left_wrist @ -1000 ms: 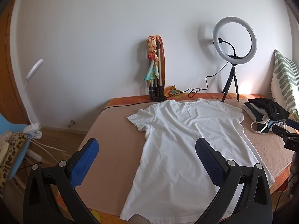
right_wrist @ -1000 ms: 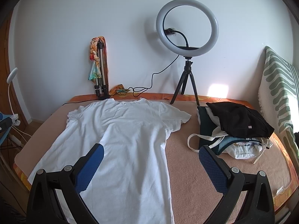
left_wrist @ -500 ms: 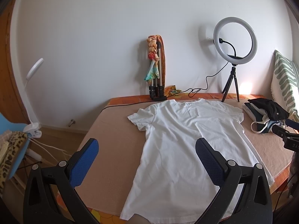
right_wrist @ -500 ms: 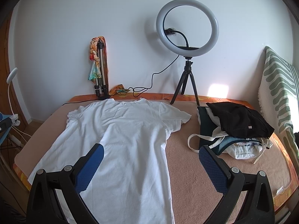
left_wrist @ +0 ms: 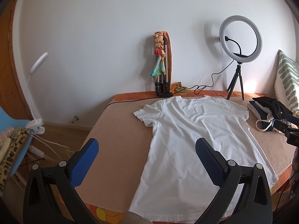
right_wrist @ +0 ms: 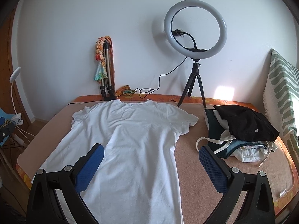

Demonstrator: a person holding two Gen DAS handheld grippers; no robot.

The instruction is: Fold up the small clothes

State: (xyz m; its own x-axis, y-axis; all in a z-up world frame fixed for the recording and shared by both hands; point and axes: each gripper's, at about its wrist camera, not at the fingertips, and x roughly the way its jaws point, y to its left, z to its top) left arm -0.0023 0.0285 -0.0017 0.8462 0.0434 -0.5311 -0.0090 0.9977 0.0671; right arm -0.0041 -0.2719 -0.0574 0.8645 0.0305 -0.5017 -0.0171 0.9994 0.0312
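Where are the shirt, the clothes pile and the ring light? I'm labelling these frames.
shirt [right_wrist: 138, 140]: right wrist view, middle of its back.
clothes pile [right_wrist: 246, 123]: right wrist view, black top garment.
ring light [right_wrist: 223, 28]: right wrist view, right rim.

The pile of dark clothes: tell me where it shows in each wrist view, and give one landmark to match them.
Left wrist view: the pile of dark clothes lies at the far right edge, right of the white T-shirt.
Right wrist view: the pile fills the right middle, beyond the right claw's right finger.
Shared landmark: the ring light on its tripod, behind the pile by the wall.
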